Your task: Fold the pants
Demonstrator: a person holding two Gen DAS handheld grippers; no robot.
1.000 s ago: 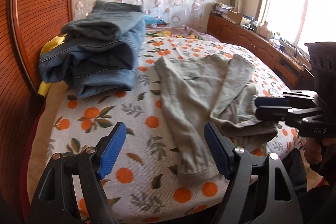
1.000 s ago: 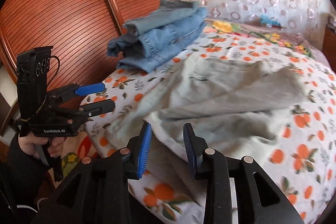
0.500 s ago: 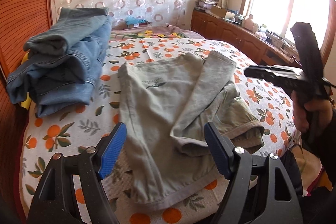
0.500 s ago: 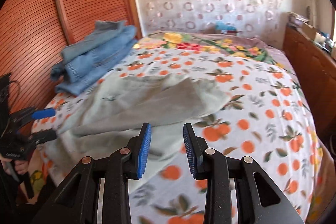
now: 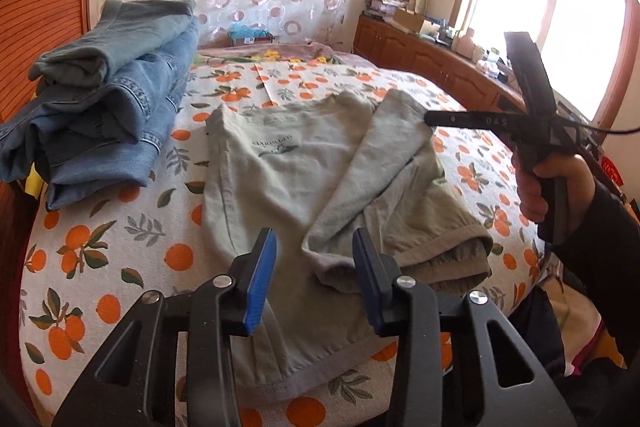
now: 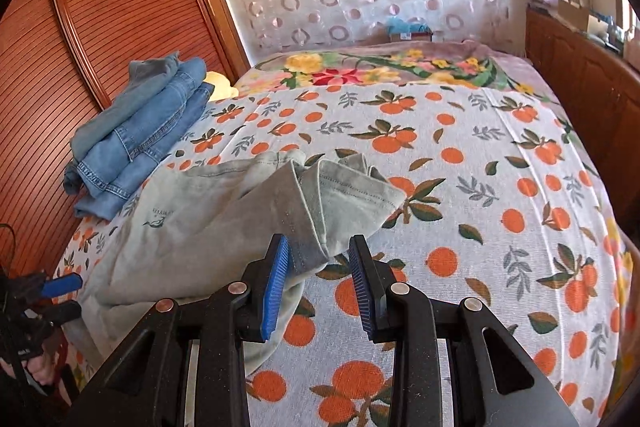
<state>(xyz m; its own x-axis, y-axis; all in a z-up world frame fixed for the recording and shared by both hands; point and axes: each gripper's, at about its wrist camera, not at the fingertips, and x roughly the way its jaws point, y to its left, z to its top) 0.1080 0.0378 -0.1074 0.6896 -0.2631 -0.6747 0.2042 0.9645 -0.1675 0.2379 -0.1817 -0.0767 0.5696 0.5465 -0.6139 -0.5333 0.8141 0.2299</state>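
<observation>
Pale grey-green pants (image 5: 280, 163) lie on the orange-print bedspread (image 5: 100, 239), one leg folded back over the other. They also show in the right wrist view (image 6: 208, 227). My left gripper (image 5: 314, 279) is open above the near leg hem, holding nothing. My right gripper (image 6: 318, 279) is open, with the folded leg end just ahead of its jaws and partly between them. The right gripper also shows in the left wrist view (image 5: 436, 118), over the far right of the pants. The left gripper appears at the lower left of the right wrist view (image 6: 64, 293).
A stack of folded blue jeans (image 5: 108, 103) sits at the left of the bed, also in the right wrist view (image 6: 136, 135). A ribbed wooden wardrobe (image 6: 80, 27) stands behind it. A wooden cabinet (image 5: 432, 59) runs under the window at right. A floral blanket (image 6: 380, 67) covers the far end.
Both grippers have swung to the right over the bed. The left jaws have narrowed but stay open. The right jaws have widened and now sit at the folded leg end.
</observation>
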